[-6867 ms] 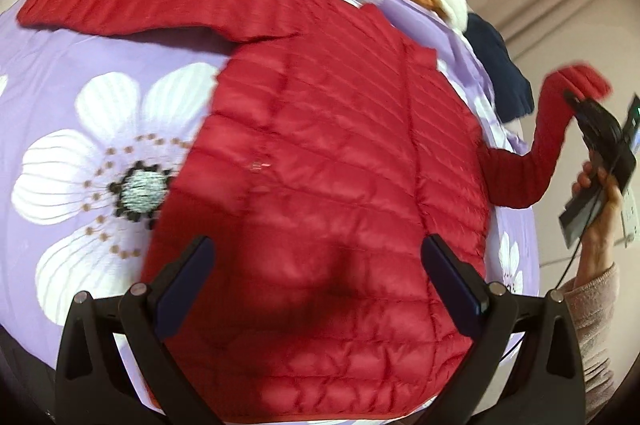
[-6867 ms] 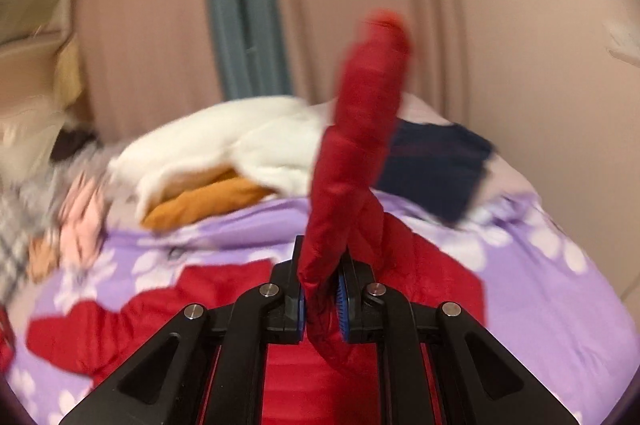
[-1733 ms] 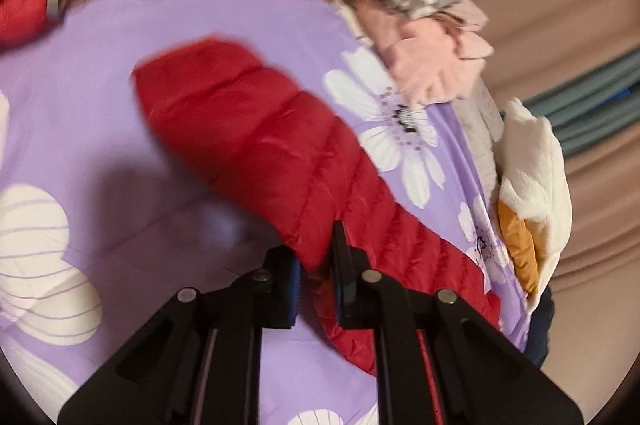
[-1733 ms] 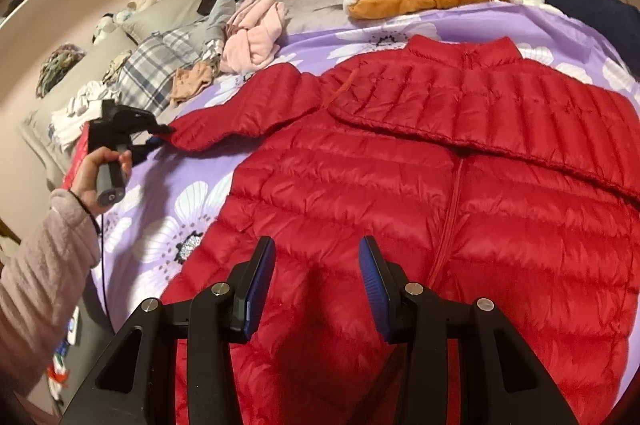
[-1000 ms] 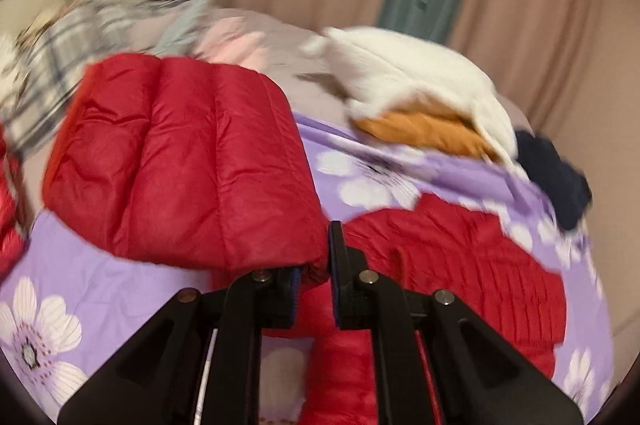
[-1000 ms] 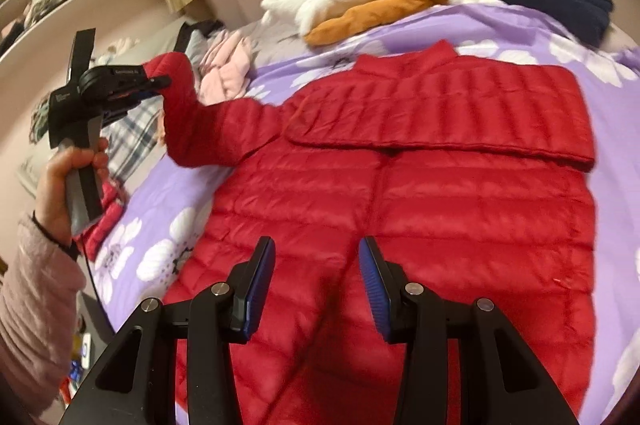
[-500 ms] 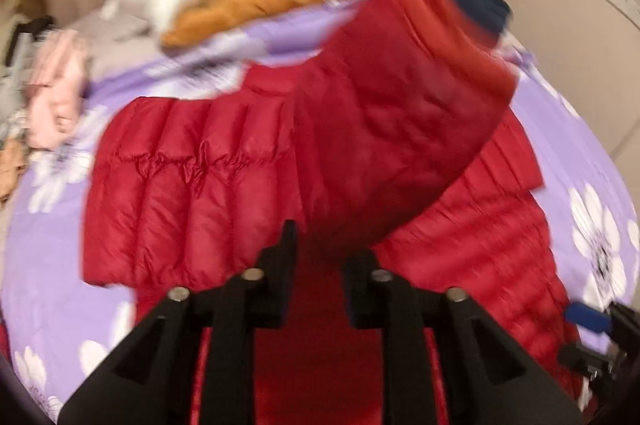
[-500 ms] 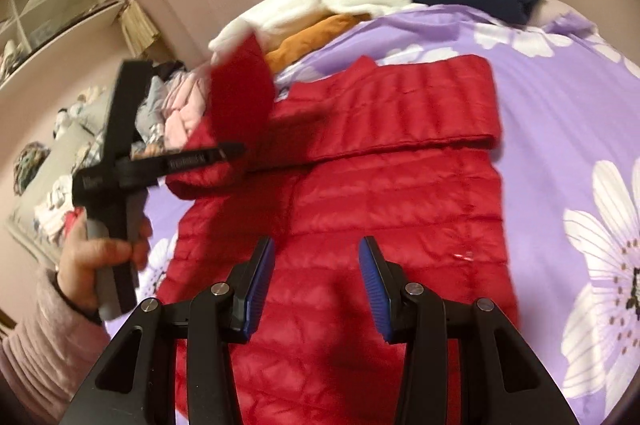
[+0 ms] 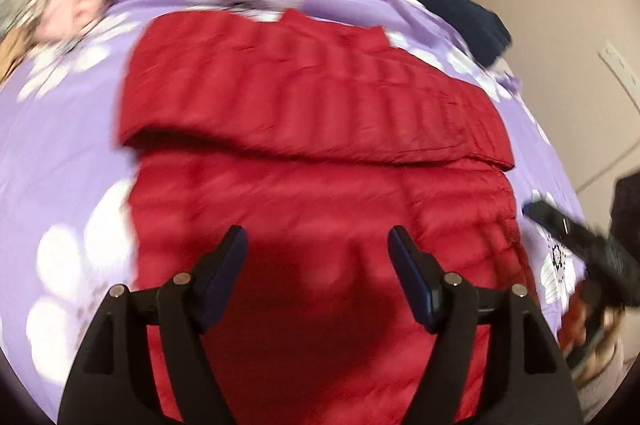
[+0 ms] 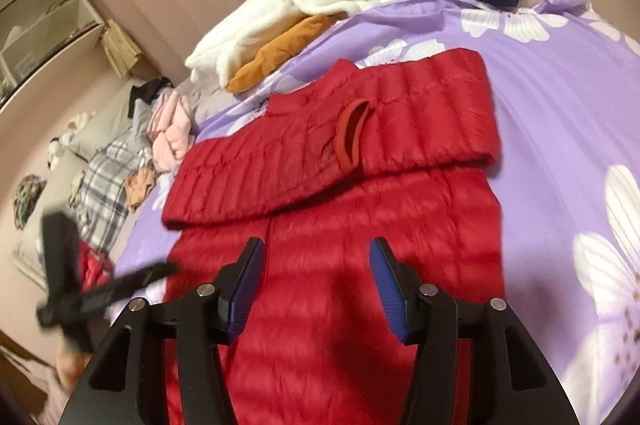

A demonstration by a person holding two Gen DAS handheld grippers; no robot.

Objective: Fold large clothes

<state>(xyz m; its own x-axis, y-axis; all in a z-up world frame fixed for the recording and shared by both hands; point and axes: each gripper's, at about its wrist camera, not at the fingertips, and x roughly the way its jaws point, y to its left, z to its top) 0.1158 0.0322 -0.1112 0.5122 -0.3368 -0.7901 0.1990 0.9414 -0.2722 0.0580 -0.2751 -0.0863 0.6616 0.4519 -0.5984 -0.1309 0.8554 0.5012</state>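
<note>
Jacket (image 9: 320, 209) flat beneath left gripper (image 9: 316, 253) (jaws just opening, nothing between), sleeves folded across.

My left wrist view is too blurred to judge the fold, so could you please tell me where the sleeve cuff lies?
Observer: In the right wrist view the cuff lies on the jacket's chest, overlapping the other folded sleeve.
Operator: Thank you. Is the right gripper carrying anything?
Observer: No. The right gripper is open, its jaws have just been opening, and nothing sits between them.
Operator: What stands beyond the bed?
Observer: Open shelves against the wall.
</note>
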